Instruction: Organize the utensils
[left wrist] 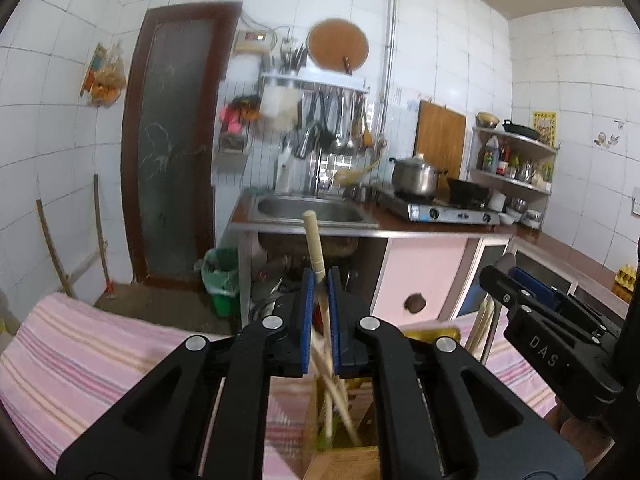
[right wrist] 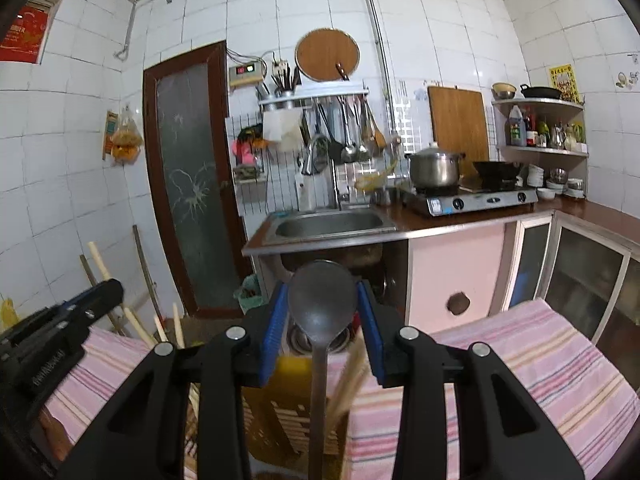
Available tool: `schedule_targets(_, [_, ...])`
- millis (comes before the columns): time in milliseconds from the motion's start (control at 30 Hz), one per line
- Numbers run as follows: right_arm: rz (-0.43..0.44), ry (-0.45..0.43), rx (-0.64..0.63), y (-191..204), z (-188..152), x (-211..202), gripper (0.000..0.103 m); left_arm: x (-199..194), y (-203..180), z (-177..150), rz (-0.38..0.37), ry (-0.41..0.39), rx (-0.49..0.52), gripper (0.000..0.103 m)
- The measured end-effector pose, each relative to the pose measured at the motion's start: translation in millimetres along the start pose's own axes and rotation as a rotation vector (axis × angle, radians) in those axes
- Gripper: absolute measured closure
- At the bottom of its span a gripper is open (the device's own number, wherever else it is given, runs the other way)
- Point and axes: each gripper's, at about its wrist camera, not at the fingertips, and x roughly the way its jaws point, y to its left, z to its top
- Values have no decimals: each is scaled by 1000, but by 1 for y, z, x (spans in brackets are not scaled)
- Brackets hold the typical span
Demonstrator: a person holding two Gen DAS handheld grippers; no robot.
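My left gripper (left wrist: 321, 316) is shut on a pale wooden stick (left wrist: 313, 240), a chopstick by its look, which stands up between the blue pads. Under it a wooden utensil holder (left wrist: 344, 462) has a few more sticks (left wrist: 340, 404) leaning in it. My right gripper (right wrist: 323, 332) is shut on a dark metal spoon (right wrist: 322, 300), bowl up, with the handle running down towards the camera. Below it is the slatted yellow-brown holder (right wrist: 288, 412) with chopsticks (right wrist: 352, 376). Each gripper also shows in the other's view: the right gripper (left wrist: 532, 292) and the left gripper (right wrist: 80, 300).
The holder stands on a table with a pink striped cloth (right wrist: 520, 360). Beyond are a steel sink (right wrist: 328, 224), a counter with a gas stove (right wrist: 476, 200) and a pot (right wrist: 434, 168), pink cabinet doors, a hanging utensil rack (right wrist: 344, 128) and a dark door (right wrist: 188, 176).
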Motion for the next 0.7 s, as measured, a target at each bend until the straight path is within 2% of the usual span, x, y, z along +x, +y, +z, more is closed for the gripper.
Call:
schedule_targets(33, [-4, 11, -2, -1, -3, 0, 66, -3, 2, -1, 7, 2, 4, 96])
schedule_targets(67, [-12, 37, -18, 0, -6, 2, 65, -7, 2, -2, 19, 9, 15, 90])
schedule_targets(100, [-23, 65, -37, 1, -9, 3, 56, -12, 4, -1, 29, 12, 20, 75])
schedule_targets(133, [-35, 91, -56, 2, -12, 3, 46, -21, 6, -1, 42, 13, 21, 65])
schedule_targets(167, [-46, 101, -66, 3, -14, 2, 44, -30, 7, -2, 54, 10, 22, 45])
schedule_targets(200, [-63, 109, -75, 1, -16, -4, 43, -38, 7, -2, 64, 3, 26, 34])
schedule_targets(233, [-75, 112, -74, -1, -18, -13, 42, -51, 9, -3, 83, -15, 36, 29])
schedule_targets(267, [-77, 112, -65, -4, -19, -25, 41, -62, 11, -4, 100, -26, 45, 18])
schedule_targets(300, [-76, 111, -55, -7, -19, -35, 35, -77, 14, -6, 116, -34, 53, 8])
schedule_targets(400, [-87, 106, -45, -11, -30, -77, 21, -115, 24, -16, 135, -48, 46, 5])
schedule_targets(533, [-90, 111, -51, -10, -59, -131, 7, -156, 39, -44, 119, -9, 10, 5])
schedule_targets(600, [-84, 114, -42, -9, -78, -158, 5, -174, 46, -65, 106, 6, -26, 5])
schedule_targets(700, [-80, 137, -67, -2, -106, -187, 5, -193, 53, -95, 127, 34, -44, 5])
